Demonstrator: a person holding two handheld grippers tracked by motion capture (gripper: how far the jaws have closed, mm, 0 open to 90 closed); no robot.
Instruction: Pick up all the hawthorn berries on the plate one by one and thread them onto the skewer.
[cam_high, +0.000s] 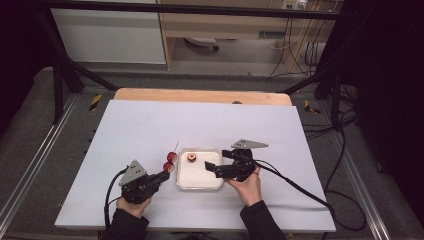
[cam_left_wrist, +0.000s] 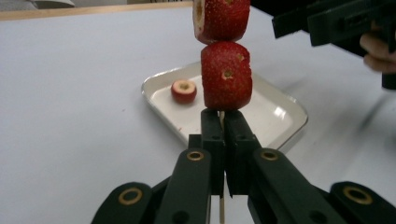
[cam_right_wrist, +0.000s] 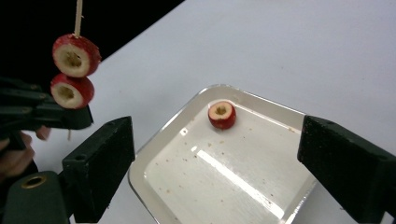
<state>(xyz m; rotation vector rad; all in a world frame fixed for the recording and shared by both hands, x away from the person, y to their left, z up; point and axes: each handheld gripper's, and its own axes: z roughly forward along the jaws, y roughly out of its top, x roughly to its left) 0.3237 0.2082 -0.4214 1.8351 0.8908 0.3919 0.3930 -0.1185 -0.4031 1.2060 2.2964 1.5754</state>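
A thin wooden skewer (cam_high: 174, 148) carries two red, seed-dotted fruit pieces (cam_left_wrist: 226, 74) with pale hollow cores. My left gripper (cam_left_wrist: 223, 123) is shut on the stick just below the lower piece and holds it upright, left of the tray (cam_high: 200, 187). One more red fruit piece (cam_right_wrist: 222, 115) lies in the far left corner of this white square tray (cam_right_wrist: 187, 112). My right gripper (cam_right_wrist: 219, 154) is open and hovers over the tray's right part, with nothing between its jaws. In the high view the left gripper (cam_high: 165, 175) and the right gripper (cam_high: 212, 167) face each other across the tray.
The white tabletop (cam_high: 150, 125) stretches bare behind and to both sides of the tray. A wooden edge (cam_high: 200, 95) runs along its far side. Black cables (cam_high: 300, 187) trail from the grippers toward the near edge. Small crumbs speck the tray floor (cam_right_wrist: 243, 177).
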